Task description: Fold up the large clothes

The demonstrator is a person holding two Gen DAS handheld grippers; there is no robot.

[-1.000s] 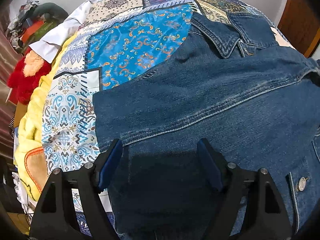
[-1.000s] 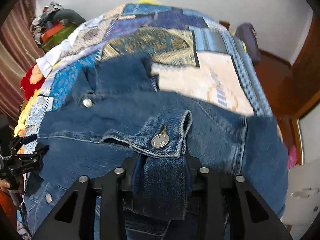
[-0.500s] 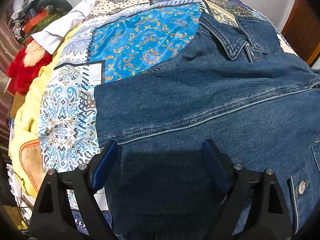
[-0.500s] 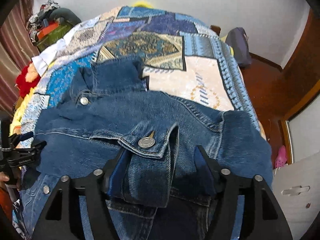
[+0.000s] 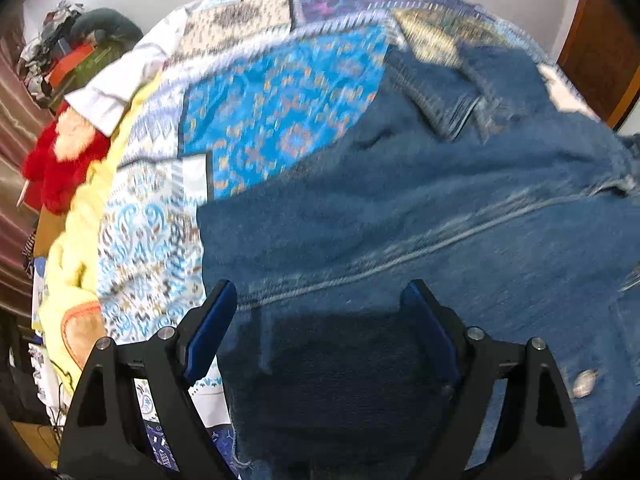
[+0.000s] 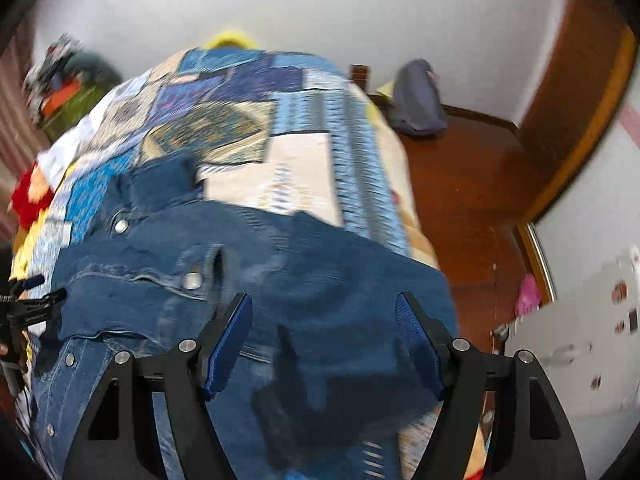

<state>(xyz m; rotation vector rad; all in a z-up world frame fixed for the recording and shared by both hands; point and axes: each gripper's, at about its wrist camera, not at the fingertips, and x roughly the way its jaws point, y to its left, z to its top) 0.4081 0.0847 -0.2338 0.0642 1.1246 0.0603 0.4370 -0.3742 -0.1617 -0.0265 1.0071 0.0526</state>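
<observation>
The denim jacket point(image 6: 256, 264) lies mid-frame on the patchwork quilt point(image 6: 304, 176). The right gripper point(image 6: 324, 340) is opening, empty; the left gripper point(image 5: 316, 332) gapes wide. The folded sleeve could spring back.

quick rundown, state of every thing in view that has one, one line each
denim jacket: lying on the bed, partly folded, held by neither gripper
sleeve cuff: laid across the jacket, button done up
left gripper: open over the jacket, nothing between its fingers
right gripper: opening, nothing between its fingers
patchwork bedspread: spread flat under the jacket
</observation>
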